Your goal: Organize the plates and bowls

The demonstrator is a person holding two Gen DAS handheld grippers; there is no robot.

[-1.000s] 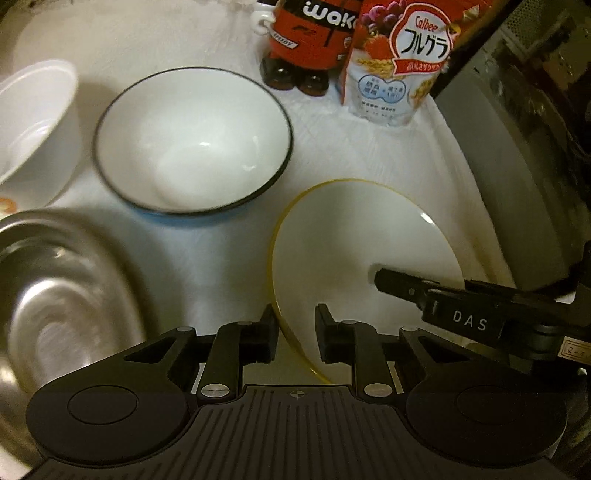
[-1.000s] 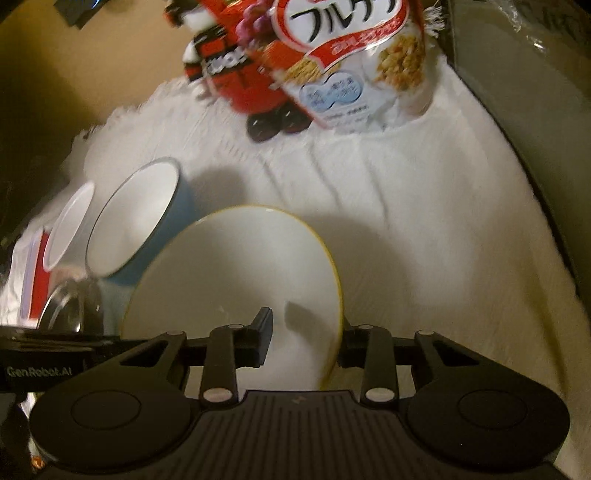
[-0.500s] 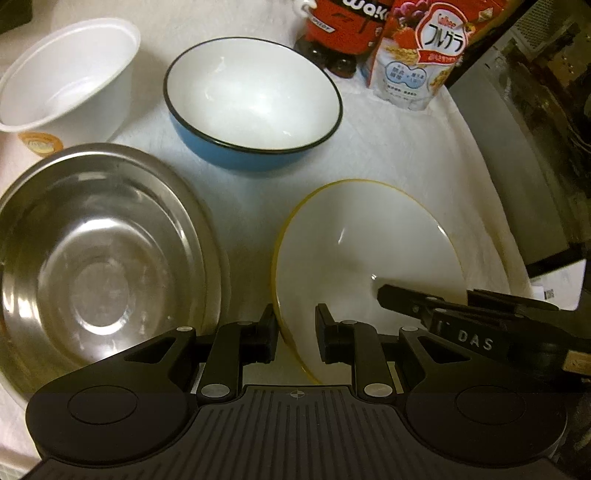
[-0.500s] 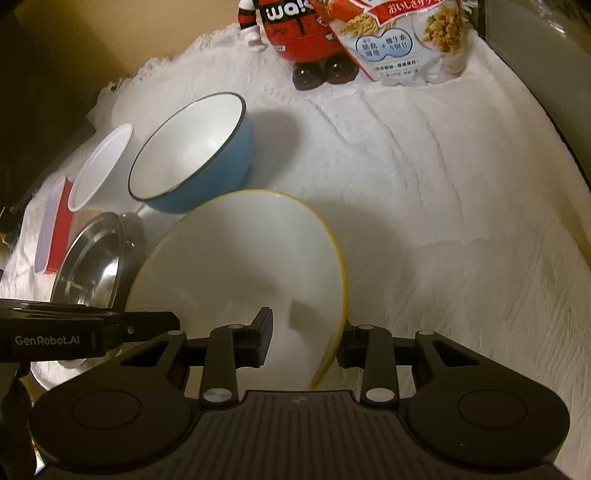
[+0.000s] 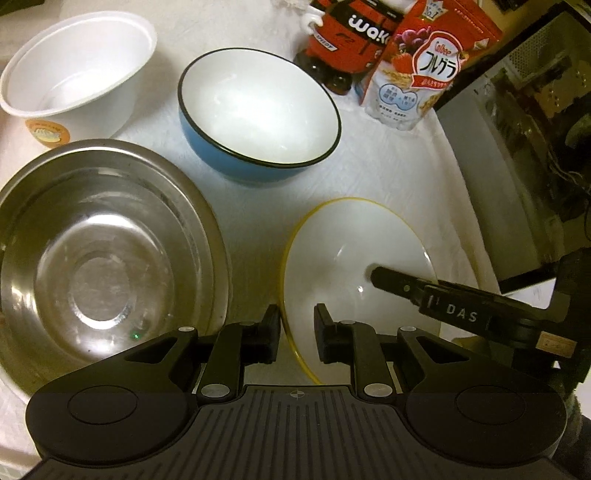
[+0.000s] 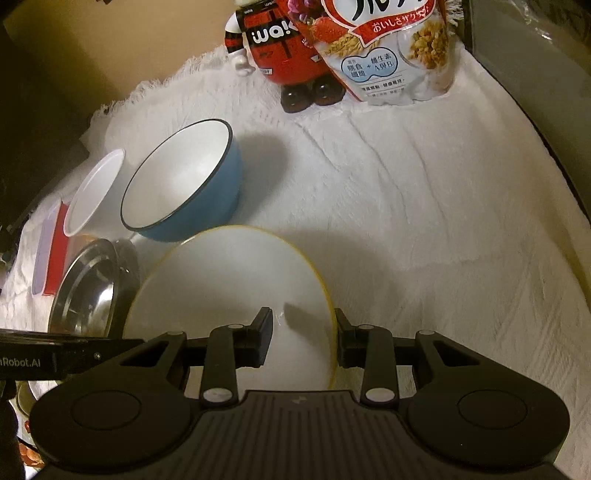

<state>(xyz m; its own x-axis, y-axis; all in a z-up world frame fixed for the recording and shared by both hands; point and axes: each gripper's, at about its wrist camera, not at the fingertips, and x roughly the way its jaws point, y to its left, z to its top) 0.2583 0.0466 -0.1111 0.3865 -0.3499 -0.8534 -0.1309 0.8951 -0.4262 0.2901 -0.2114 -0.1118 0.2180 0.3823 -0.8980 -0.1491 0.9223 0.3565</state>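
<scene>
A white plate with a yellow rim (image 5: 351, 258) (image 6: 229, 288) hangs tilted above the white cloth, held by both grippers. My left gripper (image 5: 297, 332) has the plate's left rim between its jaws, which are closing on it. My right gripper (image 6: 303, 339) is shut on the opposite rim, and one of its fingers (image 5: 406, 288) lies across the plate's face. To the left sits a large steel bowl (image 5: 99, 258) (image 6: 88, 291). Beyond it stand a blue bowl with a white inside (image 5: 258, 110) (image 6: 177, 177) and a white plastic bowl (image 5: 74, 74) (image 6: 96, 188).
A cereal bag (image 5: 417, 85) (image 6: 399, 48) and a red toy figure (image 5: 351, 33) (image 6: 280, 48) stand at the back of the cloth. A red and white container (image 6: 51, 254) lies at the far left. A dark cabinet (image 5: 517, 129) borders the right side.
Both grippers have carried the plate back from the cereal bag and to the left. The steel bowl, only partly seen before, now lies right beside the plate.
</scene>
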